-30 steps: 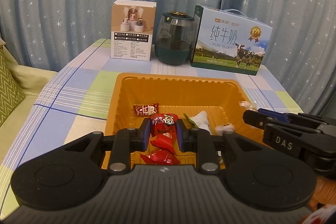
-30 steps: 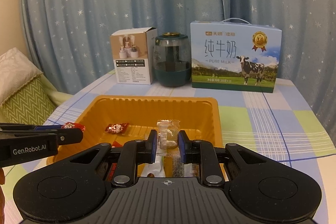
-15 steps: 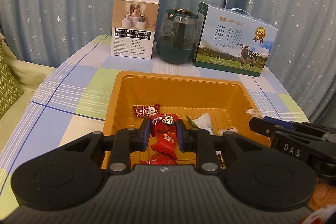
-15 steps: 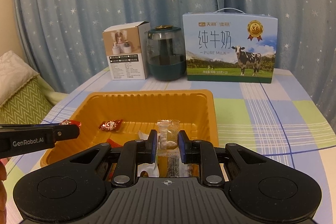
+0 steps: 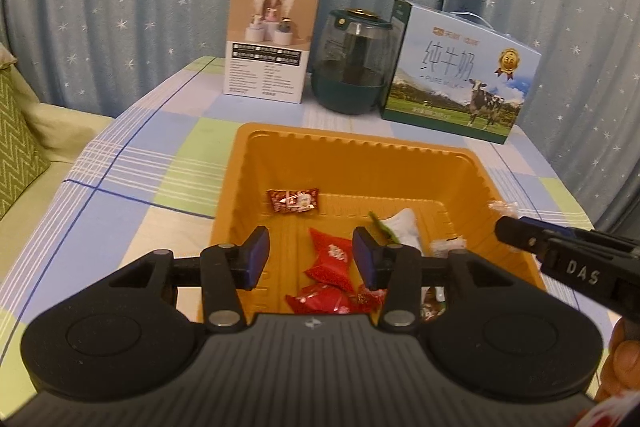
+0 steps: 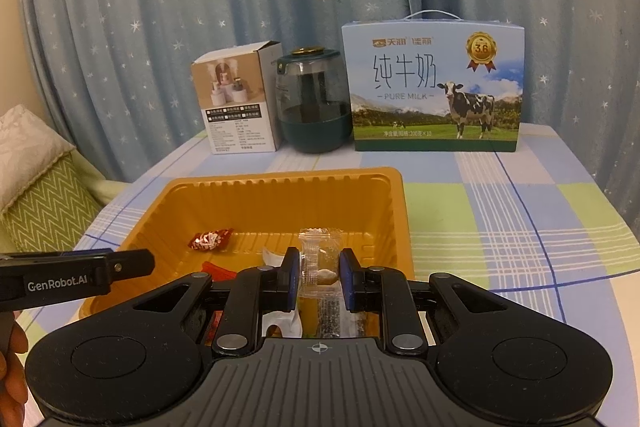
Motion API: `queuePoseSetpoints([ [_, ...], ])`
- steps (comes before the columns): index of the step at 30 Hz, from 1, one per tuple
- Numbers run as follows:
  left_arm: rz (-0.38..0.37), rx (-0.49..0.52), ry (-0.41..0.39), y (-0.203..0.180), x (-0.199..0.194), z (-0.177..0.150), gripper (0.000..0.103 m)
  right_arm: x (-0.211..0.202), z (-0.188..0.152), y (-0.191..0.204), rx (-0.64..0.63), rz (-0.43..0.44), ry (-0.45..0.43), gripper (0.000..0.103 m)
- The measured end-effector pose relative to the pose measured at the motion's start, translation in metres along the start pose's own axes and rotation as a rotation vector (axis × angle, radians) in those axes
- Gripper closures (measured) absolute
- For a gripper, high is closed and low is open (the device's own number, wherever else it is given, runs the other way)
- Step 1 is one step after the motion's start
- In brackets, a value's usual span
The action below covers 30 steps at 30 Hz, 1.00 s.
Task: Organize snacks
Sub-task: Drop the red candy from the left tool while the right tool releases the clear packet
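An orange tray (image 5: 360, 151) sits on the checked tablecloth and holds several wrapped snacks. My left gripper (image 5: 310, 247) hovers over its near end with its jaws opening. The red candy (image 5: 332, 261) lies loose on the tray floor below the gap, clear of both pads. Another red candy (image 5: 320, 301), a dark red packet (image 5: 294, 201) and a white-green packet (image 5: 404, 227) also lie inside. My right gripper (image 6: 319, 267) is shut on a clear-wrapped snack (image 6: 318, 247), held upright over the tray (image 6: 280, 177). The left gripper's fingertips (image 6: 132, 265) show at the left edge.
At the table's far edge stand a beige product box (image 5: 268, 43), a dark green jar (image 5: 352, 63) and a blue milk carton (image 5: 460, 75). A green zigzag cushion (image 5: 16, 131) lies on a sofa to the left. A starred blue curtain hangs behind.
My left gripper's jaws have parted and the red candy they held now lies in the tray. The right gripper keeps its hold on the clear-wrapped snack.
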<state>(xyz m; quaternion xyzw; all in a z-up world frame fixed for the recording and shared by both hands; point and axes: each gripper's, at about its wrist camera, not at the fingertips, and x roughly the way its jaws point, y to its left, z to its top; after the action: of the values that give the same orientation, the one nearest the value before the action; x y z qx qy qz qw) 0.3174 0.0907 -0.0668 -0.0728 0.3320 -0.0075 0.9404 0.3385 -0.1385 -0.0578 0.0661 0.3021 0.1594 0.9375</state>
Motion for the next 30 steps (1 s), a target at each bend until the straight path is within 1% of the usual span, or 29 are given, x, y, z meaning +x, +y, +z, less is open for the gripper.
queuePoseSetpoints([
  [13,0.003,0.015,0.003,-0.001,-0.003,-0.001,0.061,0.003,0.002,0.005,-0.004,0.033,-0.008,0.081],
  [16,0.004,0.016,0.004,-0.001,-0.003,-0.001,0.06,0.006,0.003,0.004,-0.009,0.066,-0.013,0.08],
  [17,0.004,0.018,0.005,-0.001,-0.003,-0.002,0.06,0.006,0.003,0.004,-0.003,0.074,-0.016,0.072],
  [18,0.005,0.018,0.006,0.0,-0.002,-0.002,0.06,0.006,0.004,0.004,0.006,0.078,-0.021,0.062],
  [19,0.006,0.019,0.006,0.0,-0.002,-0.001,0.06,0.005,0.004,0.002,0.019,0.079,-0.029,0.04],
  [20,0.007,0.018,0.007,0.0,-0.002,-0.002,0.06,0.003,0.004,0.001,0.034,0.082,-0.038,0.036],
  [22,0.009,0.016,0.007,0.001,-0.002,-0.002,0.06,0.001,0.006,-0.002,0.048,0.081,-0.043,0.036],
  [30,0.01,0.023,0.007,0.0,-0.002,-0.003,0.057,-0.007,0.011,-0.016,0.101,0.033,-0.081,0.036],
])
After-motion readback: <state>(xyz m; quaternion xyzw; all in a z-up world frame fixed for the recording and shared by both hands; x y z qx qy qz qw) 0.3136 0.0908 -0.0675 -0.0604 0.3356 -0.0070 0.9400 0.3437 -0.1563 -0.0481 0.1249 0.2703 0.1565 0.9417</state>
